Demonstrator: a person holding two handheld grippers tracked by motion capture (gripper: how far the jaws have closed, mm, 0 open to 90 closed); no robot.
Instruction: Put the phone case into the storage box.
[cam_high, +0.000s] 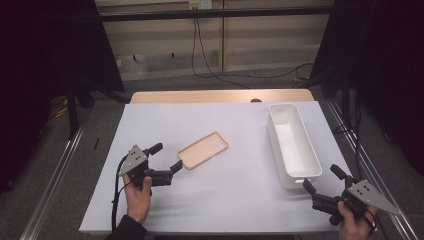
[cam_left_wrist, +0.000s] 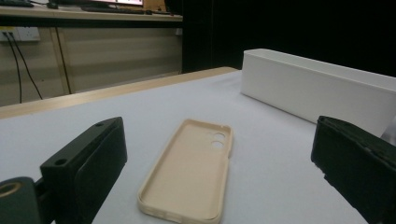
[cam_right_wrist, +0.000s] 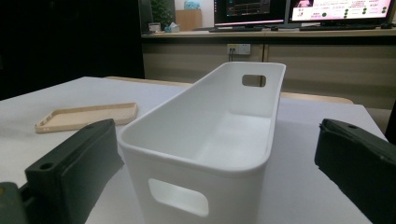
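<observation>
- One phone case (cam_high: 203, 150), lying between the left gripper's (cam_high: 166, 157) spread jaws.
- One white bin (cam_high: 292, 145), its near end between the right gripper's (cam_high: 323, 178) spread jaws.
- Two grippers.

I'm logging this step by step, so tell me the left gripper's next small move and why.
Probably ease the left gripper forward and close on the phone case's near end. Its jaws stand open and the case lies flat between them, not yet gripped. The white bin appears empty.
</observation>
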